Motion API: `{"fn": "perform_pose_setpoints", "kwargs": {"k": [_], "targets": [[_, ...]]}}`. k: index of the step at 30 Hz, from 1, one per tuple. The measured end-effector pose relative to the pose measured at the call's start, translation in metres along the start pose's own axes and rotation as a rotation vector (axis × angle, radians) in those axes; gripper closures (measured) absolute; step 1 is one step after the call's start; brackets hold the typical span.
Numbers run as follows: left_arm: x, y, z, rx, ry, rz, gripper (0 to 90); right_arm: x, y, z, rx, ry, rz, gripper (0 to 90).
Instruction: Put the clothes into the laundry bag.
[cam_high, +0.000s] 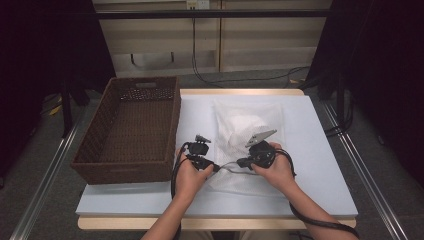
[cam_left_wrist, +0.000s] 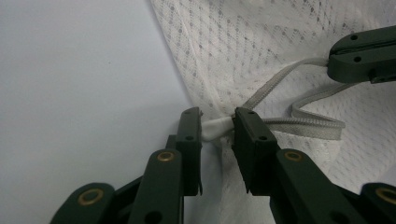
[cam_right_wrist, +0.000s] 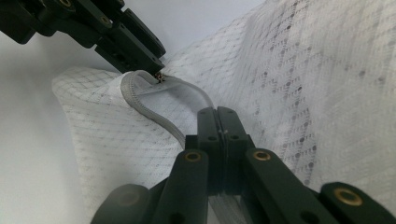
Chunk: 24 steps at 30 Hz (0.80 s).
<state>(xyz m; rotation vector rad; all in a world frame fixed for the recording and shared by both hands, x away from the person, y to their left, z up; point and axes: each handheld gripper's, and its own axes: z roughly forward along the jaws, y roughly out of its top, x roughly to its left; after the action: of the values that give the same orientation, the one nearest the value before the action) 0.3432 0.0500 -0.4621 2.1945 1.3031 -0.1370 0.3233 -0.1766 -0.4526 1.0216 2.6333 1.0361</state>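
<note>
A white mesh bag (cam_high: 247, 125) lies flat on the pale mat, its grey zipper (cam_left_wrist: 299, 123) partly open along the near edge. My left gripper (cam_left_wrist: 217, 123) pinches a bunched white tab of fabric at the zipper's end, with both jaws touching it. My right gripper (cam_right_wrist: 218, 114) is shut on the zipper's tape (cam_right_wrist: 149, 109) a short way along. In the high view the left gripper (cam_high: 217, 167) and the right gripper (cam_high: 240, 162) nearly meet at the bag's near left corner. The right gripper view shows a small metal zipper pull (cam_right_wrist: 160, 77) at the left gripper's tips.
A dark brown wicker basket (cam_high: 95, 132) with nothing in it stands on the left side of the table, close to my left hand. The pale mat (cam_high: 310, 150) covers the tabletop, with bare room to the right of the bag and in front.
</note>
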Motion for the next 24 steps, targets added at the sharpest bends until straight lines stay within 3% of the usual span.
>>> {"fn": "perform_pose_setpoints", "kwargs": {"k": [2,3,4,8,18,20,22,24], "targets": [[0.0,0.0,-0.001,-0.012,-0.01,-0.008,73.6,0.0,0.0,0.0,-0.002,0.002,-0.002,90.0],[0.0,0.001,-0.003,-0.022,-0.038,-0.017,80.9,0.0,0.0,0.0,-0.006,0.005,-0.005,90.0],[-0.001,0.002,-0.005,-0.029,-0.043,-0.022,82.0,0.0,0.0,0.0,-0.007,0.008,-0.001,90.0],[-0.003,0.006,-0.009,-0.021,-0.024,0.002,81.9,0.001,0.001,0.0,-0.004,0.012,-0.003,90.0],[-0.002,0.003,0.002,-0.019,0.023,0.061,57.8,0.0,0.0,0.0,-0.002,0.016,-0.002,90.0],[-0.004,0.003,0.002,-0.009,0.034,0.066,58.8,0.0,0.001,0.0,-0.005,0.017,-0.005,90.0],[-0.006,0.003,0.003,-0.003,0.026,0.058,65.5,0.0,0.001,0.001,-0.005,0.017,-0.006,90.0],[-0.008,0.003,0.003,0.006,0.044,0.071,71.7,0.001,0.001,0.001,-0.002,0.016,0.001,90.0]]}}
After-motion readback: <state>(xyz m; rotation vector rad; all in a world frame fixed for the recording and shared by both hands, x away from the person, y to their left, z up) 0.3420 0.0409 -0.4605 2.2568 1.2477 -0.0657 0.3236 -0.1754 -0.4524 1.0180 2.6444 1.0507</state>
